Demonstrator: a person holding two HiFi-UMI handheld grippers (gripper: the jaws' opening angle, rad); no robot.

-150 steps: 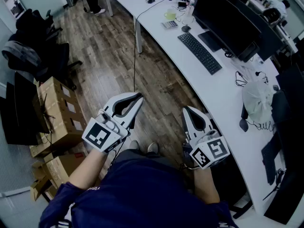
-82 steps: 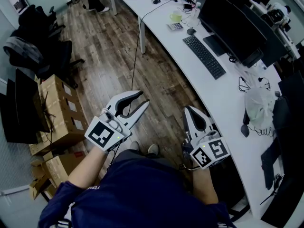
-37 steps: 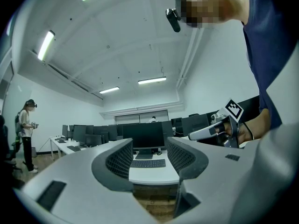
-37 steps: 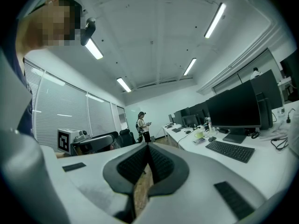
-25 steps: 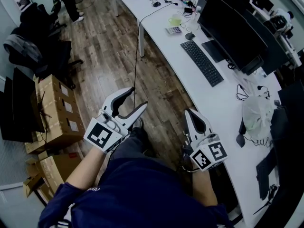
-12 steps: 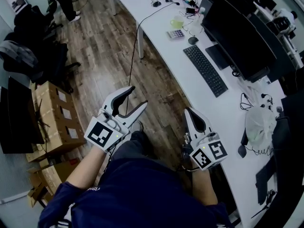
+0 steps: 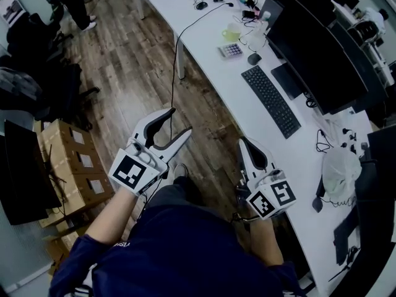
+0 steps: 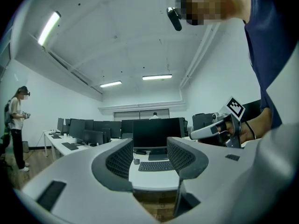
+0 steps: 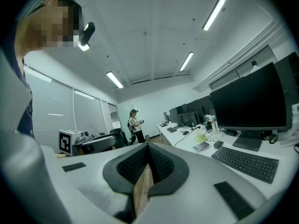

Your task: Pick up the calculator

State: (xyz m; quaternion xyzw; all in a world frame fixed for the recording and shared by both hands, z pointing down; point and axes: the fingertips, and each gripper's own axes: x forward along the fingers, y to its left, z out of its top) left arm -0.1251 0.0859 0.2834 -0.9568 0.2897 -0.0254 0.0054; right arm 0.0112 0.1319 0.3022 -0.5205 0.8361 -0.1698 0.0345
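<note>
The calculator (image 7: pixel 231 50) is a small grey pad with coloured keys, lying far ahead on the long white desk (image 7: pixel 216 73) beside a green cup (image 7: pixel 234 33). In the right gripper view the calculator (image 9: pixel 202 145) shows small, in front of the cup (image 9: pixel 200 137). My left gripper (image 7: pixel 179 121) is held over the wooden floor, open and empty. In its own view the left gripper (image 8: pixel 149 160) frames a keyboard (image 8: pixel 156 165). My right gripper (image 7: pixel 244 145) hangs near the desk edge, shut with nothing in it, and the right gripper (image 9: pixel 147 164) shows its pads pressed together.
A black keyboard (image 7: pixel 272 101), a mouse (image 7: pixel 253 59) and dark monitors (image 7: pixel 315 54) line the desk. Cardboard boxes (image 7: pixel 71 166) and office chairs (image 7: pixel 31 54) stand at the left. A cable (image 7: pixel 176 73) hangs from the desk. A person (image 9: pixel 134 125) stands at the far end.
The left gripper's jaws have spread from nearly closed to open. The view has moved forward along the desk, bringing the calculator nearer. The right gripper stayed shut.
</note>
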